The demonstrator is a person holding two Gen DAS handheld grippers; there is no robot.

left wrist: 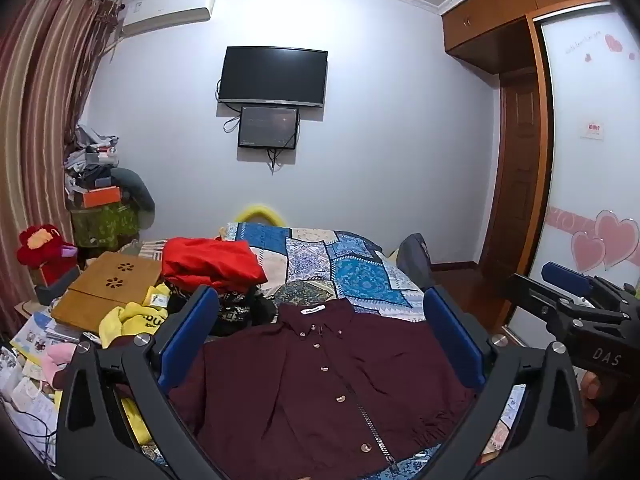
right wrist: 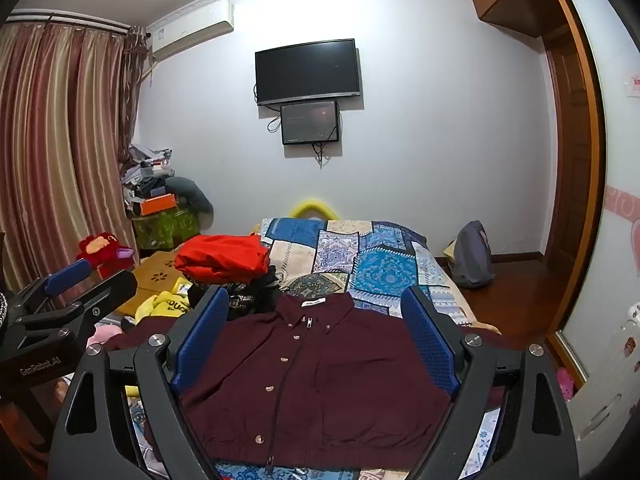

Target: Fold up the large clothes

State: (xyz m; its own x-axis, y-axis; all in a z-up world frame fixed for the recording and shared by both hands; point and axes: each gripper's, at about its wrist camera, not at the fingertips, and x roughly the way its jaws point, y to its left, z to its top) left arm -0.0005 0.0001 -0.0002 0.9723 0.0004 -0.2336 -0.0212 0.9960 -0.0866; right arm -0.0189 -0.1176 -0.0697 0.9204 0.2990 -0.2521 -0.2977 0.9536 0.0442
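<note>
Patchwork bedspread holds a flat maroon jacket, both tongs agape.

Black angular frames with silver screws and blue textured pads are noted on the left gripper and right gripper, white lettering being borne on their bodies.

Dark maroon jacket with pale buttons and black zip, blue-and-cream patchwork bedspread, bright red folded garment, yellow garment, brown-and-cream striped curtains, black claws with blue pads
</note>
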